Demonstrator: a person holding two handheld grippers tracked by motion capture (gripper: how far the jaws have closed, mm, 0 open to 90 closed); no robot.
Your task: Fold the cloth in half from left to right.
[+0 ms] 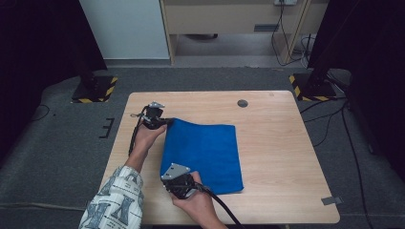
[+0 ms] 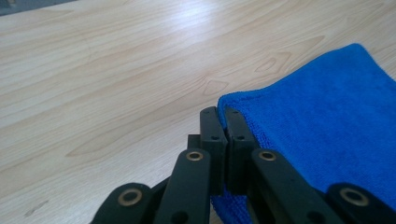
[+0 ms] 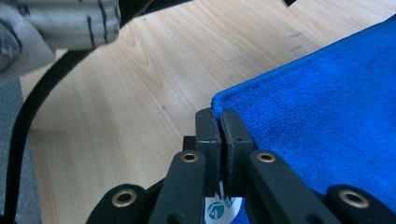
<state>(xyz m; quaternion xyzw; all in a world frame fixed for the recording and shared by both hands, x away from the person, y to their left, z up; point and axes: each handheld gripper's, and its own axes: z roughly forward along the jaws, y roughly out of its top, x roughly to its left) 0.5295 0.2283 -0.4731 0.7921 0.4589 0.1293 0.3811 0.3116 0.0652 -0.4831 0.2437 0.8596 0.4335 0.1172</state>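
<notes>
Blue towel [image 1: 203,152] lies folded on the wooden table [image 1: 277,157]; the left gripper [image 1: 165,123] and the right gripper [image 1: 168,172] each pinch one corner.

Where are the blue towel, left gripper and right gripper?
blue towel [image 1: 205,152]: high view, middle of the cloth.
left gripper [image 2: 223,122]: left gripper view, between its jaw tips.
right gripper [image 3: 219,125]: right gripper view, between its jaw tips.

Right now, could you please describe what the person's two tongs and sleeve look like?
Both the left tongs and the right tongs are black, with brass-ringed pivots and thick black cables. A grey three-cornered plate tops the right one. The sleeve is pale with dark lettering.
</notes>
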